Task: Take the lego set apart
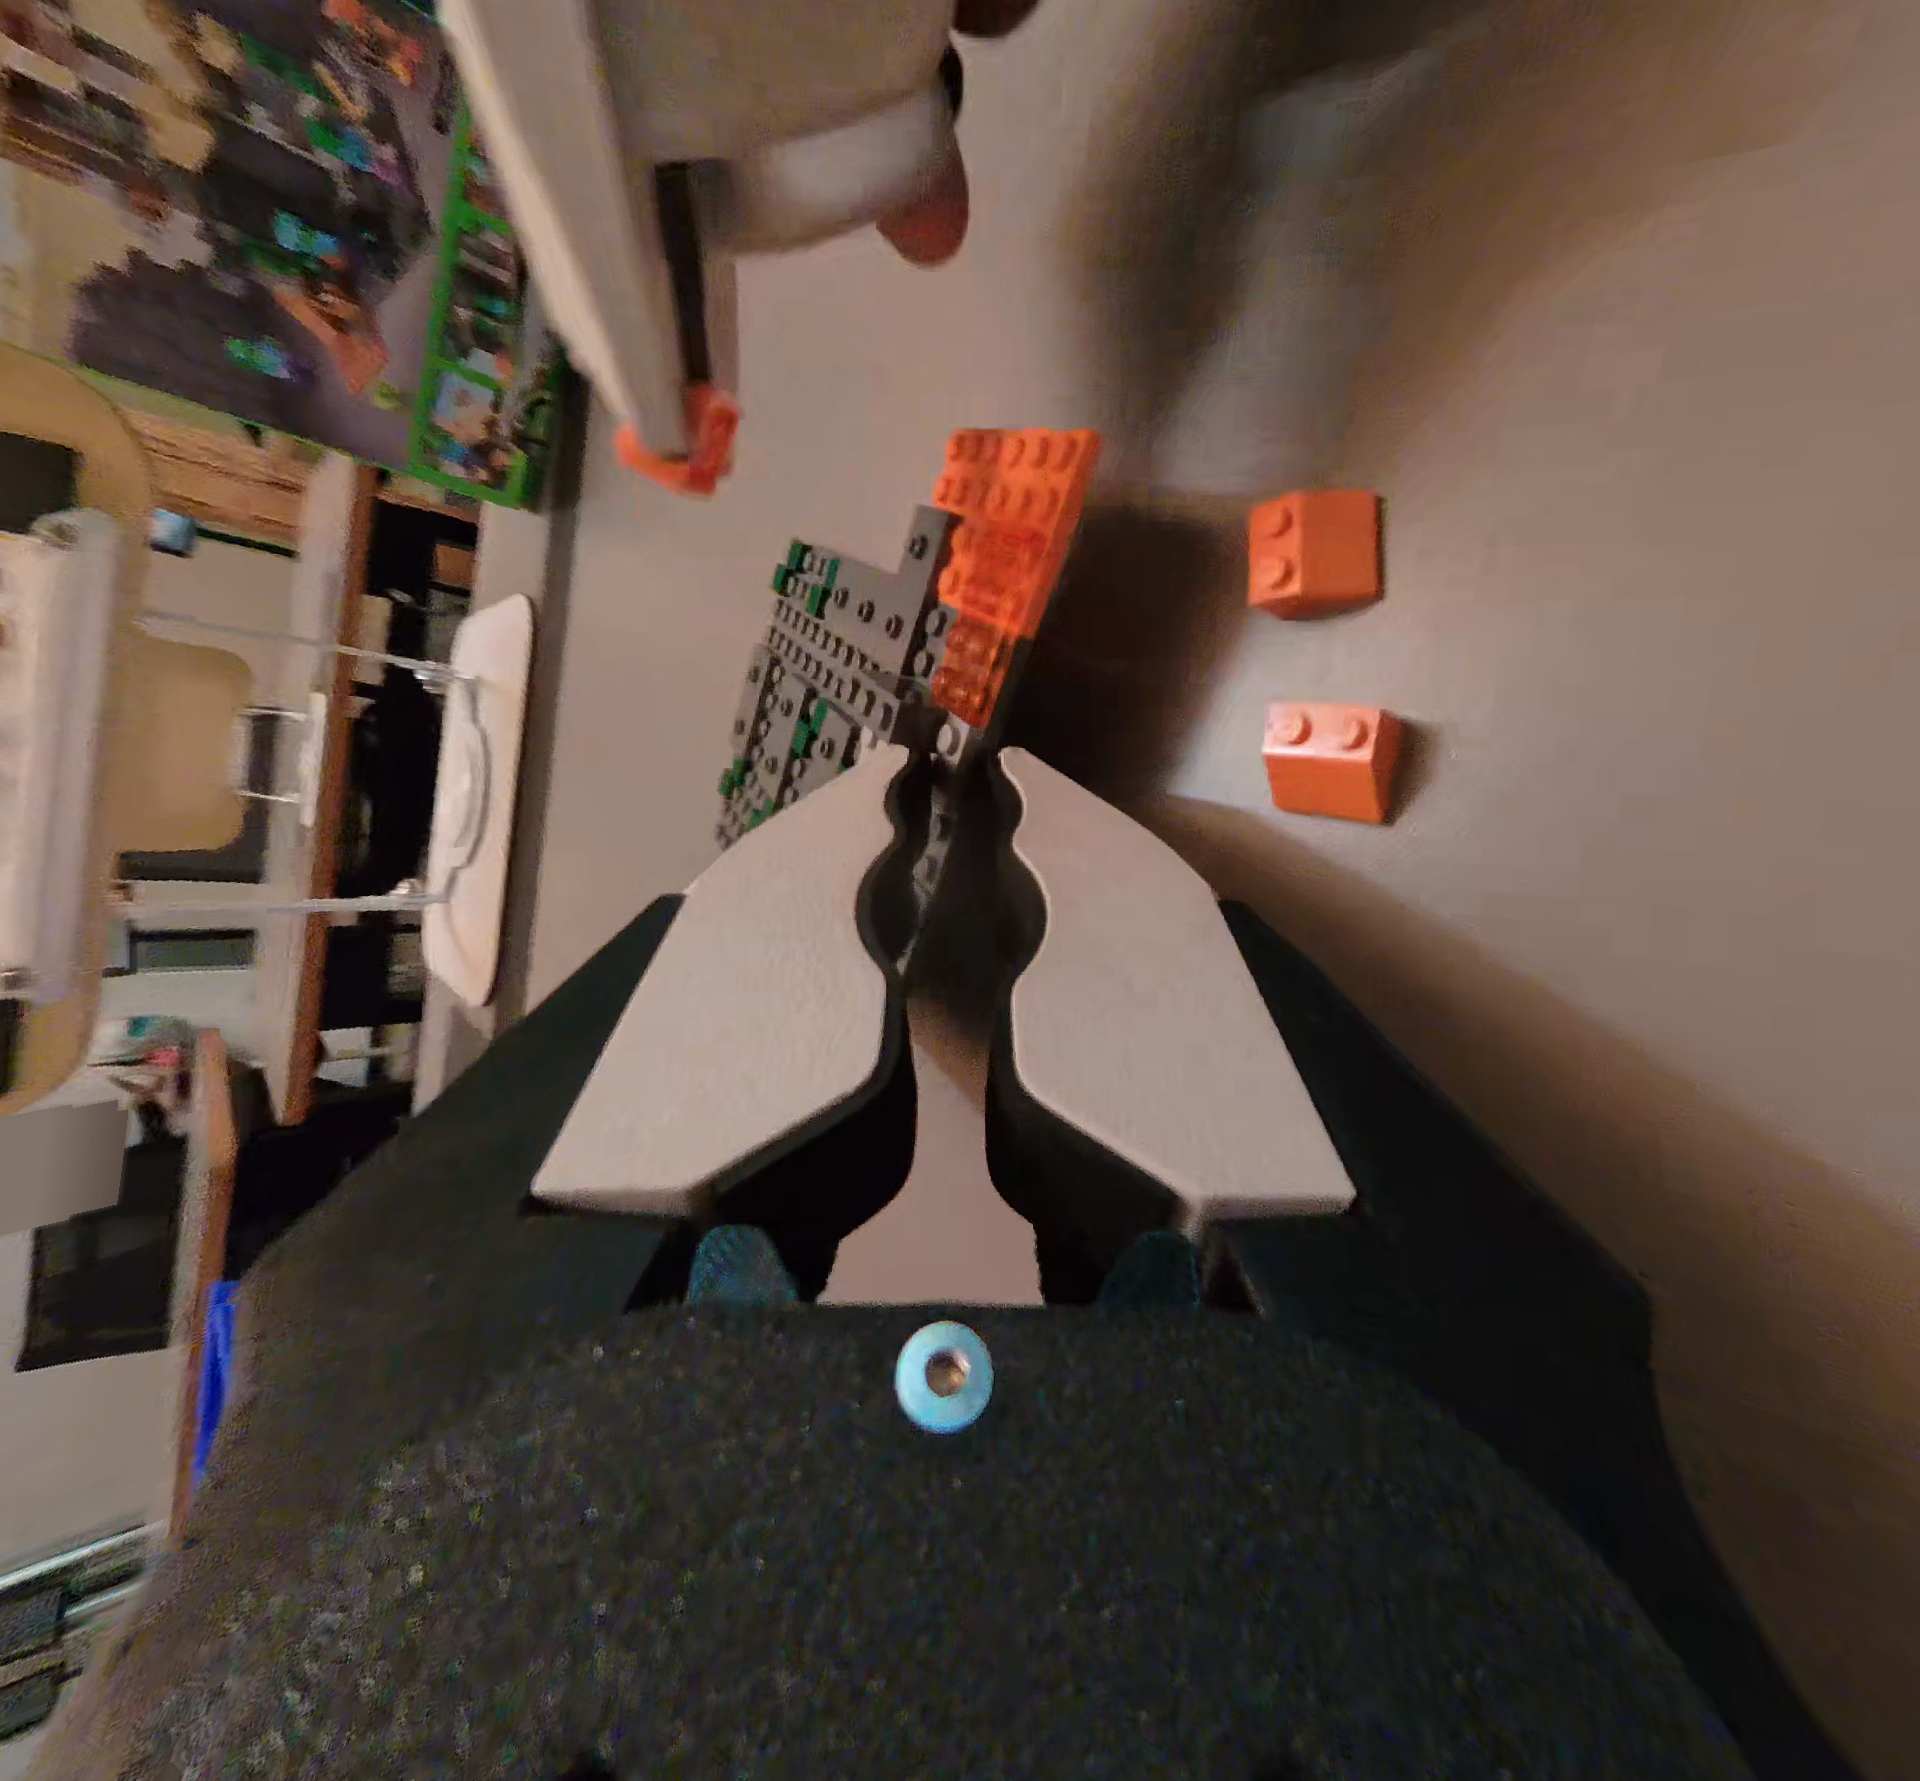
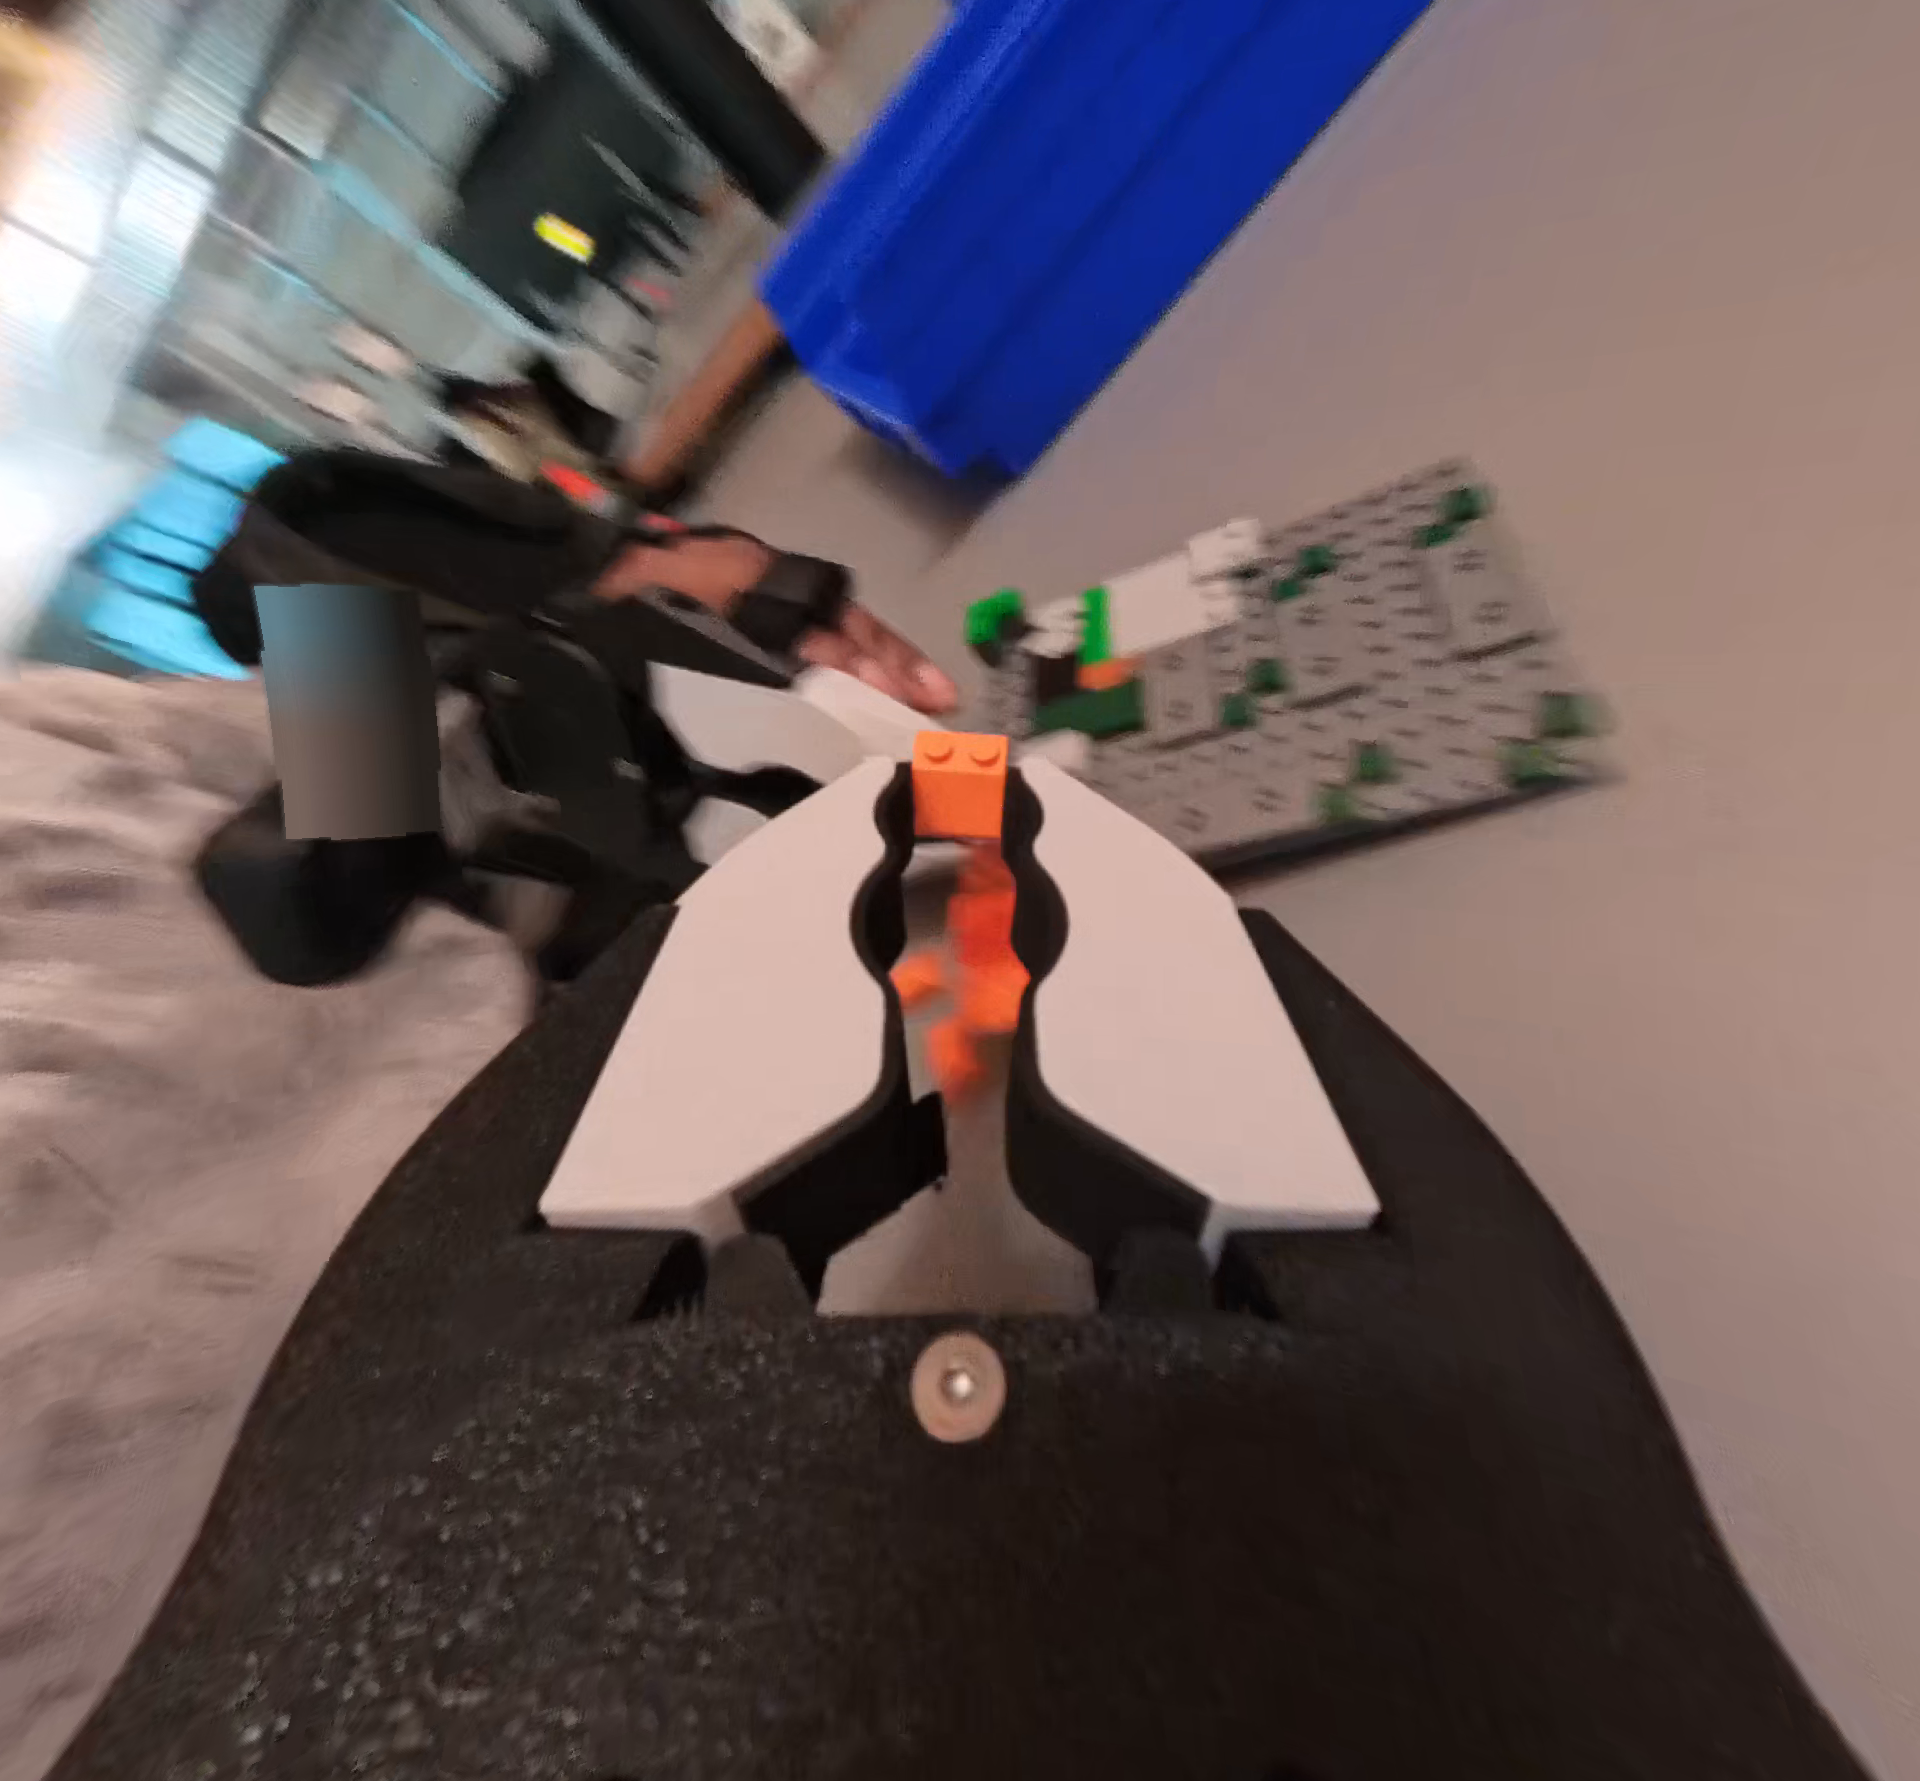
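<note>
The lego set (image 1: 862, 651) is a grey studded plate with green bits and a raised orange plate section (image 1: 1013, 536); it stands tilted off the grey table. My left gripper (image 1: 951, 755) is shut on its near edge. My right gripper (image 2: 961, 775) is shut on a small orange brick (image 2: 961, 781), held in the air apart from the set. In the left wrist view the right gripper (image 1: 675, 458) and its brick (image 1: 712, 443) show up and to the left of the set. The right wrist view is blurred and shows the grey plate (image 2: 1351, 671) and the left gripper (image 2: 831, 718) in a hand.
Two loose orange slope bricks (image 1: 1314, 552) (image 1: 1335, 760) lie on the table to the right of the set. The printed lego box (image 1: 260, 204) and a white lid (image 1: 478, 796) sit near the table edge on the left. A blue bin (image 2: 1091, 173) stands behind the plate.
</note>
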A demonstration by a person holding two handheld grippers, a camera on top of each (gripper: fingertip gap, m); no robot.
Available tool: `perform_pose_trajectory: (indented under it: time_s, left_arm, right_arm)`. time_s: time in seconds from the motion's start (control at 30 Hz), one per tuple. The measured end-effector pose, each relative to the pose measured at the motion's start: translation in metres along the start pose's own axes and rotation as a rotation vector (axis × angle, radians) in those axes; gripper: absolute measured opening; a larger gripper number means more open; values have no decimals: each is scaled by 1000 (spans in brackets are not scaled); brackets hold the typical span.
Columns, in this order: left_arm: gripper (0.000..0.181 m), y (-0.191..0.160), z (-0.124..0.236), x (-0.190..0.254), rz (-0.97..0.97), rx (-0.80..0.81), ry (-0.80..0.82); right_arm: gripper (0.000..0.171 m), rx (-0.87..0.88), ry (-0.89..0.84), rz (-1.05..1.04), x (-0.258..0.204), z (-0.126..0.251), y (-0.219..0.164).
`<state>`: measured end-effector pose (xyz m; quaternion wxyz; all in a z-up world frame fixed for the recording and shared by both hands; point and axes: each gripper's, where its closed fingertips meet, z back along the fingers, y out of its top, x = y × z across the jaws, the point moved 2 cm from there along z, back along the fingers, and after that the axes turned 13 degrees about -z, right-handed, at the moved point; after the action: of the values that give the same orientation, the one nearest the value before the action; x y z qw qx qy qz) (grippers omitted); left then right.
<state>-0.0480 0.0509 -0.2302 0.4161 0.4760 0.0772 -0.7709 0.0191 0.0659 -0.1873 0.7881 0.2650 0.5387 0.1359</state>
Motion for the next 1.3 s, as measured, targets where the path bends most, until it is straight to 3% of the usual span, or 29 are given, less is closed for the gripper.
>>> perform_pose_trajectory:
  time_s: [0.1,0.23,0.33,0.8,0.9,1.07,1.3]
  left_arm:
    - [10,-1,4,-13,97,27,-17]
    - [11,-2,-2,-15,120,54,-27]
    - [12,-6,-7,-12,137,58,-44]
    - [19,-15,-16,-11,249,91,-108]
    - [22,-13,-9,-18,295,130,-103]
    - [20,-21,6,-25,371,162,-137]
    - [17,-27,20,-8,398,204,-289]
  right_arm:
    - [16,2,-18,139,-8,5,-2]
    - [16,-175,-157,486,-2,-1,-24]
    - [16,-293,-228,637,9,-1,-42]
    - [16,-458,-296,714,28,-1,-64]
    - [17,-441,-287,711,25,-1,-62]
    - [35,-389,-269,701,14,-1,-53]
    - [29,-360,-269,753,-4,-32,-45]
